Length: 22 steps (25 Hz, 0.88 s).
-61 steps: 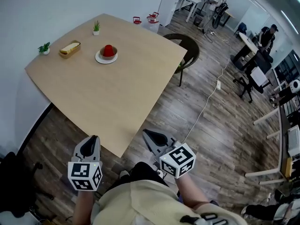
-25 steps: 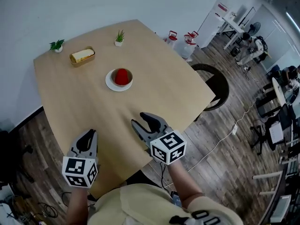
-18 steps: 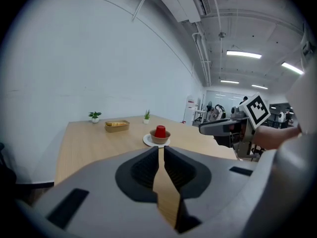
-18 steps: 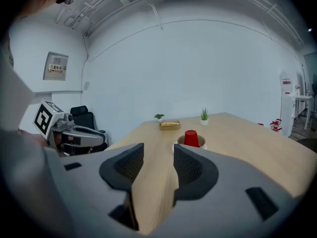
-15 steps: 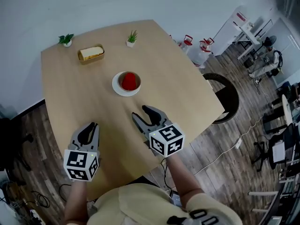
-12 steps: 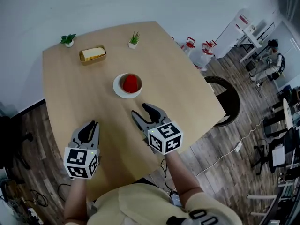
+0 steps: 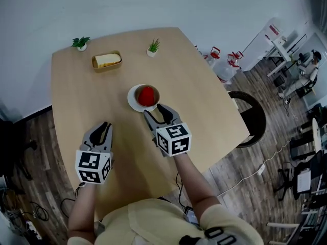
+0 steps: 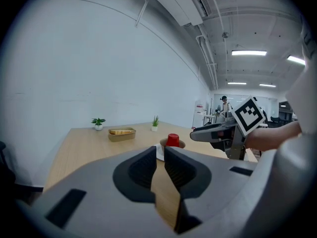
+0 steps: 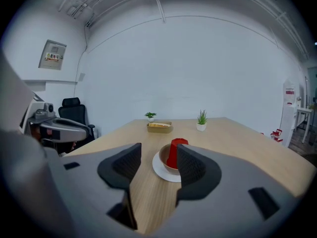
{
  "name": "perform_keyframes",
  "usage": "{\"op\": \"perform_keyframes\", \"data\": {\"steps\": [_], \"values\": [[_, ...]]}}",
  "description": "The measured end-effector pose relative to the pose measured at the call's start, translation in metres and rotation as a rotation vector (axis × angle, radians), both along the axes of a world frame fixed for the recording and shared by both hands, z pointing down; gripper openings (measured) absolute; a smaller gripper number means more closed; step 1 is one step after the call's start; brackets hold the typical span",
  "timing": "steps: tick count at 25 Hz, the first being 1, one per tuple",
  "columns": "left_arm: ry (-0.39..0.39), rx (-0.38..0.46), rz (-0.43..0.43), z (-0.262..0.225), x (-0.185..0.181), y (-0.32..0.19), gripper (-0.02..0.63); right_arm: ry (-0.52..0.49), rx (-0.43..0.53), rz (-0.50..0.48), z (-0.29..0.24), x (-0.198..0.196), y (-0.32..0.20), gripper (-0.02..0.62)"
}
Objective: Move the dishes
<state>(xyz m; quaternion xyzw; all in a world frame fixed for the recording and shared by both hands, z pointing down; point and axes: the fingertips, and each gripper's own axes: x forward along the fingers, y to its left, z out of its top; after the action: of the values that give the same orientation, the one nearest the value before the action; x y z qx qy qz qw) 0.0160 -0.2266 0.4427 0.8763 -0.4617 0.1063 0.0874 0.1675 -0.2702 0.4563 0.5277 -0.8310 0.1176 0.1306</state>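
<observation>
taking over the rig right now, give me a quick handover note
Left tongs: shut, empty, above the table.
Right tongs: open, jaws have just been opening, nothing gripped, tips at the white plate's near edge.
Plate carries a bowl with a red cup; bread tray near the wall.
Done: no dish held yet. Left: grip and move the dishes.

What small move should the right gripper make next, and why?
Probably ease the right gripper forward onto the rim of the white round plate under the brown bowl with the red cup: its jaws have just been opening, empty, just short of it.
</observation>
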Motion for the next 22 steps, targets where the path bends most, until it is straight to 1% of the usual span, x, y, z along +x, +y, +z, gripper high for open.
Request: {"op": "perform_keyframes", "data": {"steps": [8, 12, 16, 20, 22], "values": [[0.002, 0.043, -0.058, 0.0, -0.001, -0.027, 0.037, 0.022, -0.031, 0.077, 0.027, 0.011, -0.05, 0.232], [-0.009, 0.022, -0.083, 0.007, -0.004, -0.039, 0.038, 0.044, -0.048, 0.092, 0.038, 0.012, -0.07, 0.239], [-0.012, 0.022, -0.103, 0.011, -0.006, -0.051, 0.038, 0.049, -0.072, 0.114, 0.049, 0.014, -0.081, 0.249], [-0.022, 0.025, -0.119, 0.013, -0.008, -0.06, 0.038, 0.055, -0.097, 0.109, 0.058, 0.014, -0.088, 0.259], [-0.011, 0.023, -0.134, 0.014, -0.011, -0.065, 0.038, 0.062, -0.106, 0.106, 0.061, 0.013, -0.093, 0.261]]}}
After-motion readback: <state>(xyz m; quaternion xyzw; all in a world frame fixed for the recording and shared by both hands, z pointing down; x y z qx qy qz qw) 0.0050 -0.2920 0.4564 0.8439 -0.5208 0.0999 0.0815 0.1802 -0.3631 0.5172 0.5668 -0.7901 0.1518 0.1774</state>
